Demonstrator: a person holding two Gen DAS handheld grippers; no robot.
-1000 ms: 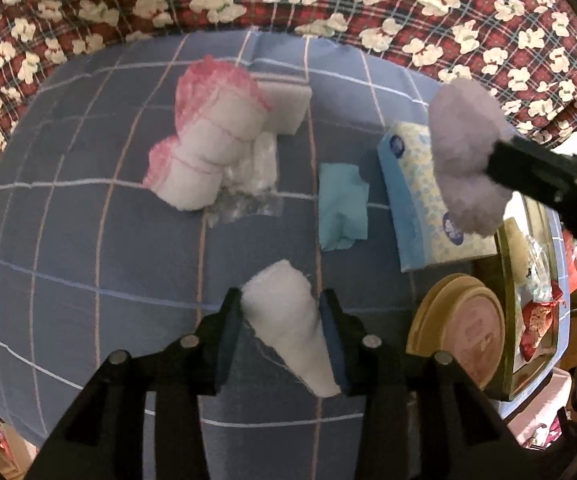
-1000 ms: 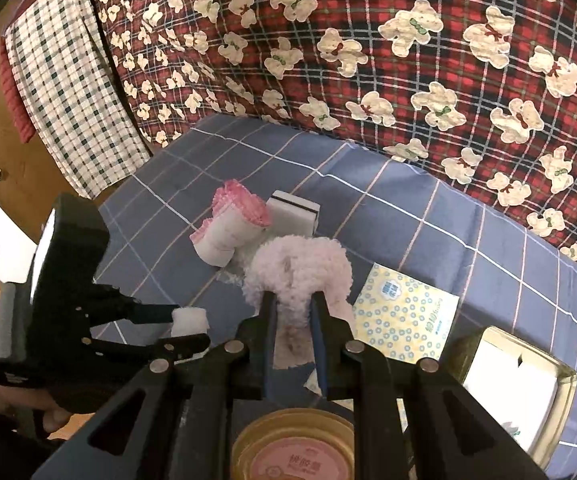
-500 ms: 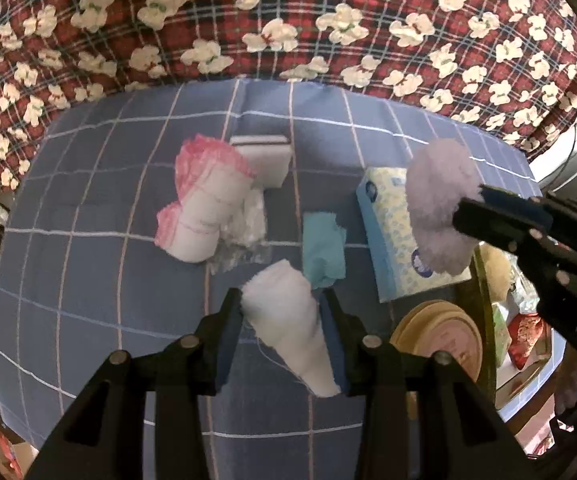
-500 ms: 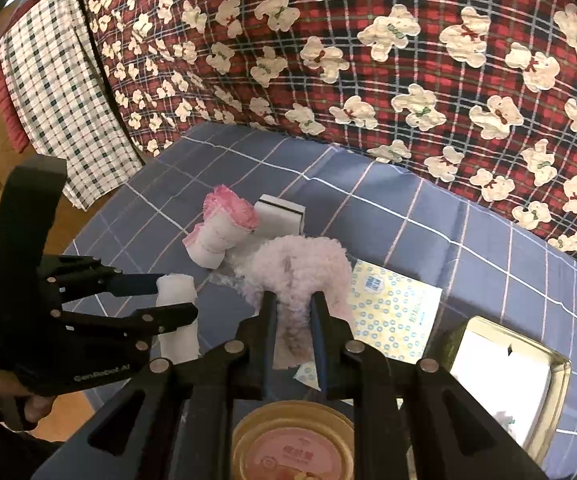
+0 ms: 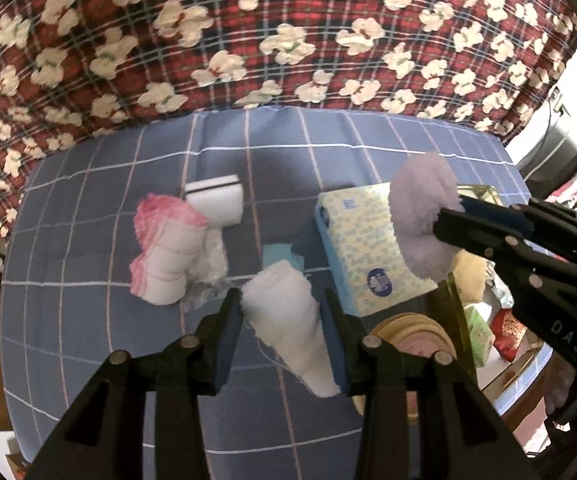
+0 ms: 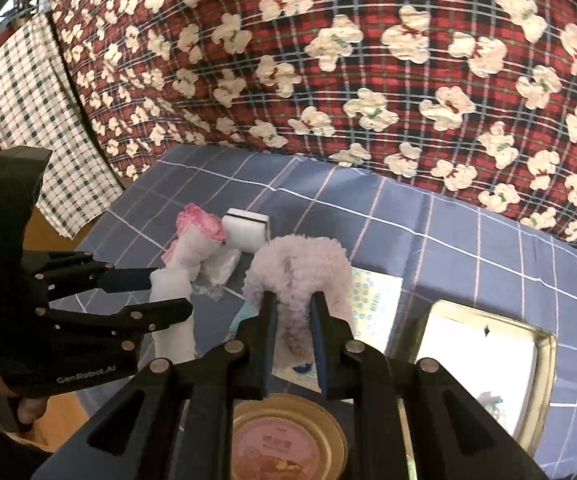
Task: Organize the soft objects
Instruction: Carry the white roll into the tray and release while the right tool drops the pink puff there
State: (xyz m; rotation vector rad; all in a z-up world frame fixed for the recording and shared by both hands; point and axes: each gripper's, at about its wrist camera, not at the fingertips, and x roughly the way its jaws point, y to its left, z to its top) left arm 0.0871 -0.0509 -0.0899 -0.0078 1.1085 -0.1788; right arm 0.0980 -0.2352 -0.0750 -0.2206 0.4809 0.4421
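Observation:
My left gripper (image 5: 284,312) is shut on a white rolled cloth (image 5: 288,320), held in the air above the blue checked tablecloth (image 5: 88,312); the same roll (image 6: 172,308) shows between that gripper's fingers in the right wrist view. My right gripper (image 6: 292,312) is shut on a fluffy pale pink puff (image 6: 300,272), also lifted; the puff (image 5: 424,216) appears at the right of the left wrist view. Pink-edged white rolls (image 5: 168,248), a white sponge (image 5: 216,200), a teal cloth (image 5: 278,254) and a tissue pack (image 5: 364,256) lie on the cloth below.
A round tin lid (image 6: 288,440) lies near the front edge, and a gold-rimmed tin box (image 6: 484,364) stands at the right. A red plaid bedcover with white bears (image 6: 368,60) rises behind the table. A checked towel (image 6: 32,120) hangs at the far left.
Both grippers have risen and drawn back from the tablecloth with their loads. The lying objects look smaller and farther, and more of the plaid bedcover shows.

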